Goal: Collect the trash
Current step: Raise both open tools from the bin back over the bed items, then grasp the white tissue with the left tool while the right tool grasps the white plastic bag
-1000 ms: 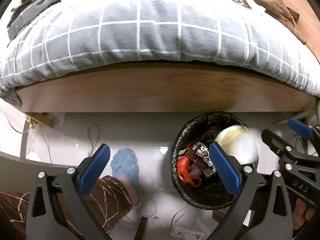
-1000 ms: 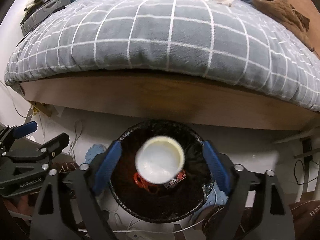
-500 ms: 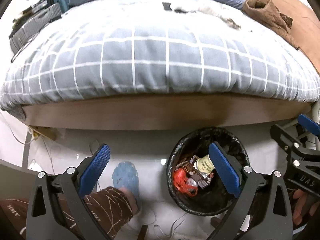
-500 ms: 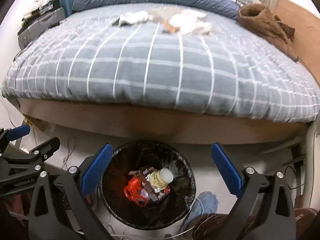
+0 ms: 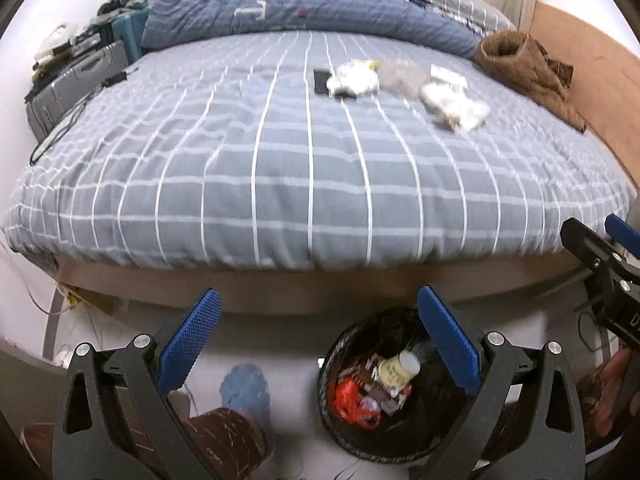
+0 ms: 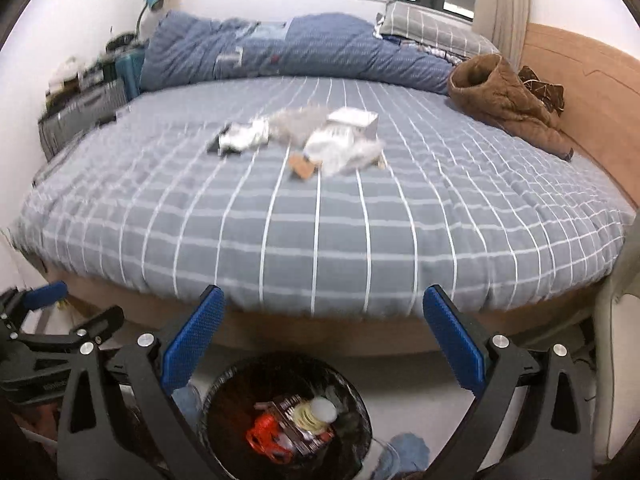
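Note:
A black-lined trash bin (image 5: 340, 344) (image 6: 224, 384) stands on the floor at the foot of the bed. It holds a cream cup (image 5: 398, 366) (image 6: 316, 410), a red wrapper (image 5: 346, 396) (image 6: 264, 436) and other packets. Loose trash lies on the grey checked bedcover: white crumpled wrappers (image 5: 352, 80) (image 6: 244, 138), clear plastic bags (image 5: 456, 106) (image 6: 340, 150), a white box (image 6: 354, 120) and a brown scrap (image 6: 302, 168). My left gripper (image 5: 318, 342) is open and empty above the floor and bin. My right gripper (image 6: 322, 342) is open and empty above the bin, facing the bed.
A brown jacket (image 5: 524, 64) (image 6: 504, 96) lies by the wooden headboard. A blue duvet (image 6: 296, 52) and pillow are at the bed's far side. A suitcase and clutter (image 5: 76, 68) stand left of the bed. My blue slipper (image 5: 244, 392) is on the floor beside the bin.
The cup left my right gripper and fell into the bin. Both grippers have since lifted and tilted up, so the bed top and its trash have come into view.

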Motion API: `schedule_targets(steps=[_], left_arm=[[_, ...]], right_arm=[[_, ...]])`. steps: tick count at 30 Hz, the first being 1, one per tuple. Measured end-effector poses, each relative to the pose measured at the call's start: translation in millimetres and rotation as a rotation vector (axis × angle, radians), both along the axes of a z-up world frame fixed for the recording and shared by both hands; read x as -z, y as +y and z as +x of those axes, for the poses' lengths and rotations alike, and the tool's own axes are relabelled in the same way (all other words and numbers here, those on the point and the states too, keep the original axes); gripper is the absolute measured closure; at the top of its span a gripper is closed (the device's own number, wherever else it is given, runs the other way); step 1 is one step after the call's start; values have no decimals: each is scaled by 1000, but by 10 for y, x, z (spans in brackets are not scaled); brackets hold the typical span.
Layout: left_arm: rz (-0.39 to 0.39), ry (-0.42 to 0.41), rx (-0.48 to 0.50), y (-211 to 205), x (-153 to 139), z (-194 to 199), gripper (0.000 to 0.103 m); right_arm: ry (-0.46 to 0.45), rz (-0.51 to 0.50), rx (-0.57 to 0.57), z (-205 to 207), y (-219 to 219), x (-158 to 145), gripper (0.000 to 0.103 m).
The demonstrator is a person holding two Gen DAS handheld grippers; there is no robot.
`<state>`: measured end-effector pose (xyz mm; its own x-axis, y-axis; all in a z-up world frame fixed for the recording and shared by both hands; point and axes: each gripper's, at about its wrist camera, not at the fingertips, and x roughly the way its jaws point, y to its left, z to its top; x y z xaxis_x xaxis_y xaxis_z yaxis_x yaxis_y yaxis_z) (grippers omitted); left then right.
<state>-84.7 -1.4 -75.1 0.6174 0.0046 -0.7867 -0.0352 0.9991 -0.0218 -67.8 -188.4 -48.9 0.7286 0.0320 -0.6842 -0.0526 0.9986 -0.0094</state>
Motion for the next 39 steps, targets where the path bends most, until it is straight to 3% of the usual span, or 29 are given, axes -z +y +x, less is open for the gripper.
schedule_targets(steps=[9,13,26,39], left_arm=[[2,-80,-30,10,-285,464,6],[-13,-78,-31,24,-304,758,6],[17,-120,-8,-61,-385,1683,6],[34,-96,18,-223,-196,2634,6]], right_arm=[[-53,22,24,385,-133,-174,8],[-64,21,28,592,-175,-229,8],[-46,-8,21,1438,-200,-138,8],[-16,-2,0,2159,-183,-20,8]])
